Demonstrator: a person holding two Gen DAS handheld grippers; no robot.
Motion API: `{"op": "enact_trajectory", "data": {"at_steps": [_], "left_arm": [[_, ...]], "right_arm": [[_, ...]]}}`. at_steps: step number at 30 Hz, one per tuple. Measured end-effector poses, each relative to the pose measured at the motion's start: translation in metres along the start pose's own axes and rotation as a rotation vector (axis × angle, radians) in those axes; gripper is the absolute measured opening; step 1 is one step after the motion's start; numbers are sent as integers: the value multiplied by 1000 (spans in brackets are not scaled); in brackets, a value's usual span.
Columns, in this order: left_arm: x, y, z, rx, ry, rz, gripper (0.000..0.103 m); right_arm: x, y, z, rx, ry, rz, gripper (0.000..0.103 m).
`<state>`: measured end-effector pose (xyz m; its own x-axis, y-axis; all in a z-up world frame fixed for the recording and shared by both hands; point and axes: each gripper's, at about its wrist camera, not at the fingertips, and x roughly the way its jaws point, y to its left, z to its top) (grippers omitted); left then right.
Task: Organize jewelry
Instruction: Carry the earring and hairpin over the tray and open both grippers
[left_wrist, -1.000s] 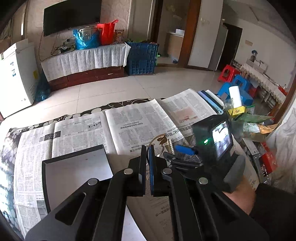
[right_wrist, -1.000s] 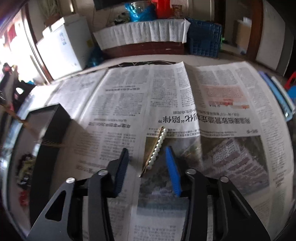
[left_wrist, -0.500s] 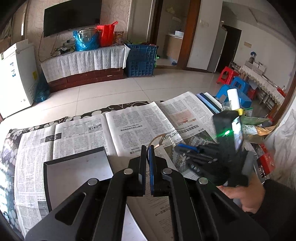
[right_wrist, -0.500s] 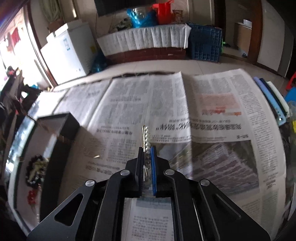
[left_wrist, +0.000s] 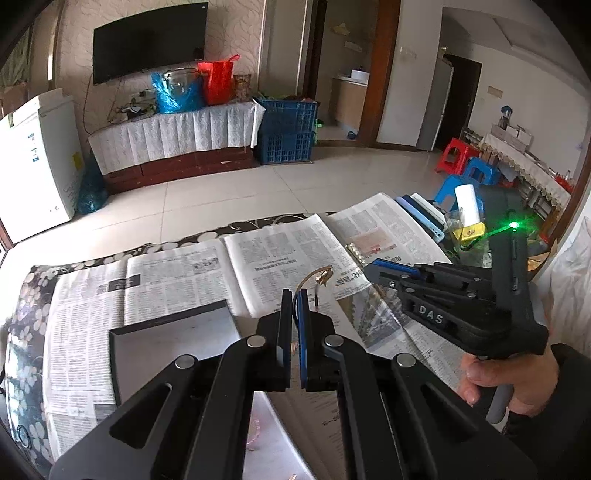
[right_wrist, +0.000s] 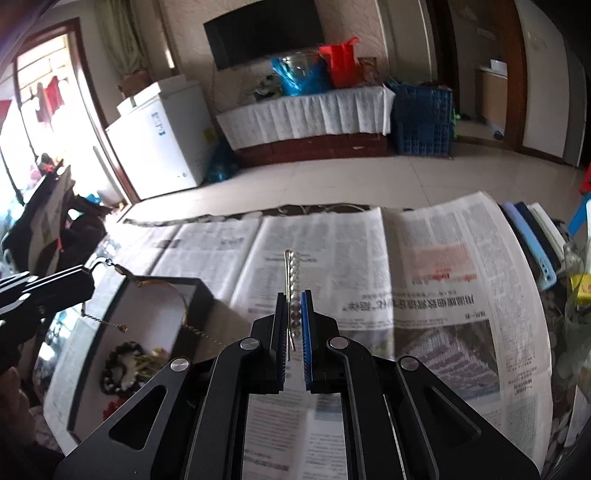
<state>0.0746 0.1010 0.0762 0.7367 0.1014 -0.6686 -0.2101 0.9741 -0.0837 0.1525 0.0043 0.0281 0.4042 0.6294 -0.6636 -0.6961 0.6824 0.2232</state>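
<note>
While the right gripper (right_wrist: 294, 325) pinches a slim pearl-lined metal hair clip (right_wrist: 292, 284), the left gripper's (left_wrist: 293, 325) jaws clamp a thin gold chain bracelet (left_wrist: 317, 277).

Left hand-held gripper (left_wrist: 293, 306) clamped shut, right hand-held gripper (right_wrist: 294, 314) clamped shut, raised

Matt printed newspaper (right_wrist: 369, 266) is covering the tabletop (left_wrist: 22, 302). The pearl clip (right_wrist: 293, 280) is gleaming, glossy beads on thin bright metal. The tray (right_wrist: 155, 295) is showing matt black walls and a pale smooth lining. The right tongs (right_wrist: 293, 332) are looking like matt black plastic with ribbed blue pads.
</note>
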Motion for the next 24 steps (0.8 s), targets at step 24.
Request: {"op": "enact_trajectory", "data": {"at_steps": [24], "left_arm": [[-27, 108, -40, -100, 42, 129, 3]], "right_arm": [[37, 135, 4, -177, 33, 158, 8]]}}
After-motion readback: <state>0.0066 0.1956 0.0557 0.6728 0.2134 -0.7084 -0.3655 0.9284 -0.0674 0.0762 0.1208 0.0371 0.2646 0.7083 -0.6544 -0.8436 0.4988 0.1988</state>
